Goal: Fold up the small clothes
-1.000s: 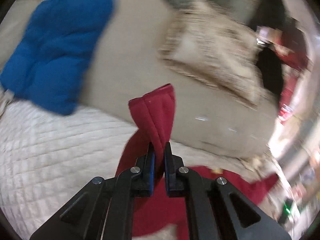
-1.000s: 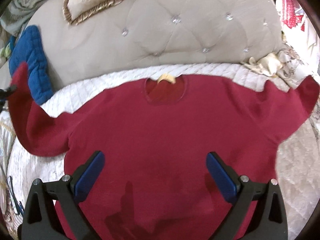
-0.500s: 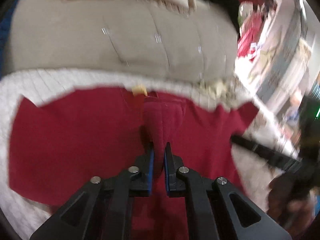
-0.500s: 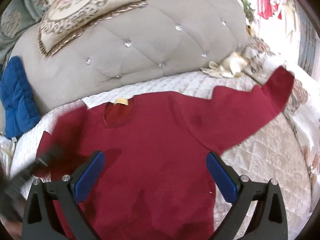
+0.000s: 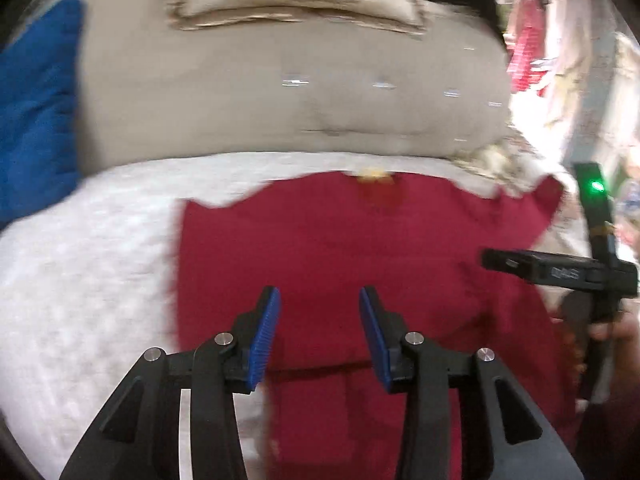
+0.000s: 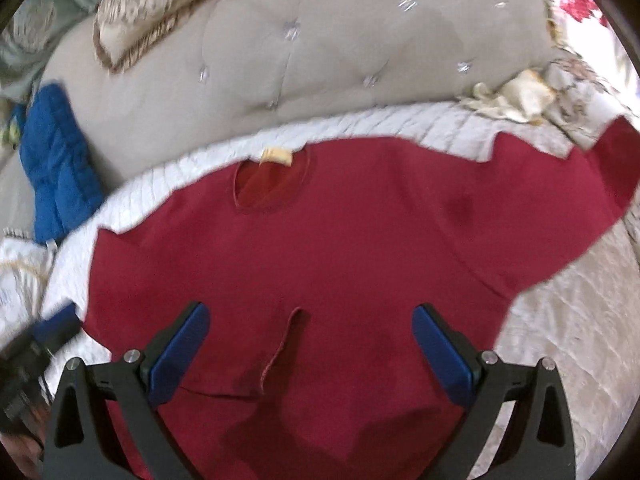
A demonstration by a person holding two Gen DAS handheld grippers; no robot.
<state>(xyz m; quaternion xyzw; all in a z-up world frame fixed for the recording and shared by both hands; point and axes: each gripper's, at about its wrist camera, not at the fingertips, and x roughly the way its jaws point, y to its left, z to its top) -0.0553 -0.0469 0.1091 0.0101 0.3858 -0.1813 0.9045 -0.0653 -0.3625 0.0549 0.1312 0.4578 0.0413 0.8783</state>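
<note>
The left gripper (image 5: 319,330) has just been opening, its blue pads now apart with nothing between them, above the red sweater (image 6: 320,248); the right gripper (image 6: 310,354) stands wide open over the folded-in sleeve cuff (image 6: 286,344) at lower centre. The sweater lies flat on the white quilt (image 5: 88,264), its other sleeve stretched to the upper right, with the beige tufted headboard (image 6: 340,48) across the top and a blue cushion (image 6: 56,168) at left

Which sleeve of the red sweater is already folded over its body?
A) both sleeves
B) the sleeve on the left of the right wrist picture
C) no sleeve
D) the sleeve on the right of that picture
B: on the red sweater the left sleeve's cuff lies across the body, while the right sleeve stays spread out.
</note>
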